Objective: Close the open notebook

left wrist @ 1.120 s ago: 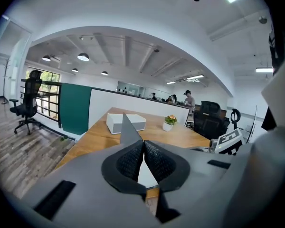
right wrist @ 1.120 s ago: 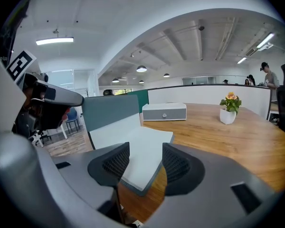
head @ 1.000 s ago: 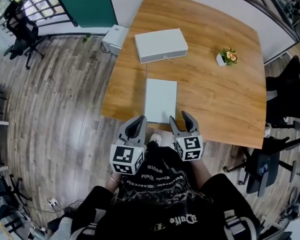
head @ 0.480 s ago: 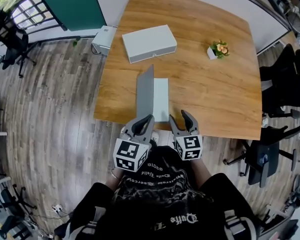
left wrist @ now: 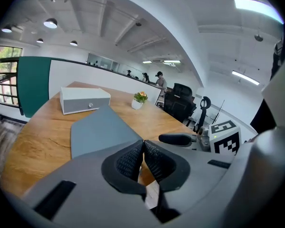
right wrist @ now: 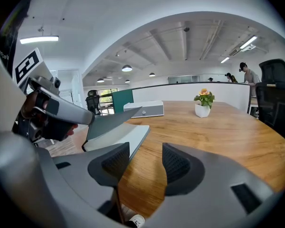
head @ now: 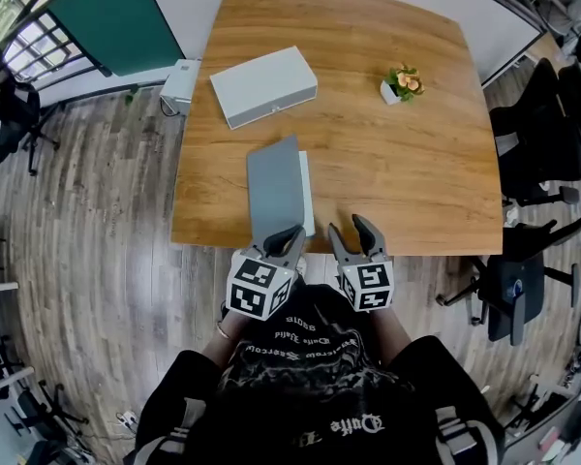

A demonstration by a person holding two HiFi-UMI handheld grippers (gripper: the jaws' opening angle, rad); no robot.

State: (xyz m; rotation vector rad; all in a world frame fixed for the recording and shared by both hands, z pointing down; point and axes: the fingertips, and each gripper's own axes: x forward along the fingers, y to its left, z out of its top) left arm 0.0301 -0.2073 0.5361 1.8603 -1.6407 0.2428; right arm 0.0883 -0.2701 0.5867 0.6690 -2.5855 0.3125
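Left gripper [head: 289, 232] fingers clenched on grey notebook cover [head: 274, 190], cover tilted above pages [head: 307, 197]; right gripper [head: 351, 225] fingers released, empty, over counter [head: 397, 163] edge.

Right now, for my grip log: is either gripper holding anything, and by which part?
The left gripper pinches the notebook's grey cover at its near edge, lifted above the white pages. The right gripper is open, holding nothing.

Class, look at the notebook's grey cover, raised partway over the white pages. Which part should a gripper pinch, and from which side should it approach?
Pinch the grey cover at its near edge, coming from the near side of the table, as the left gripper does. It is a thin sheet hinged along its left side, tilted above the white pages, so both jaws fit around that edge.
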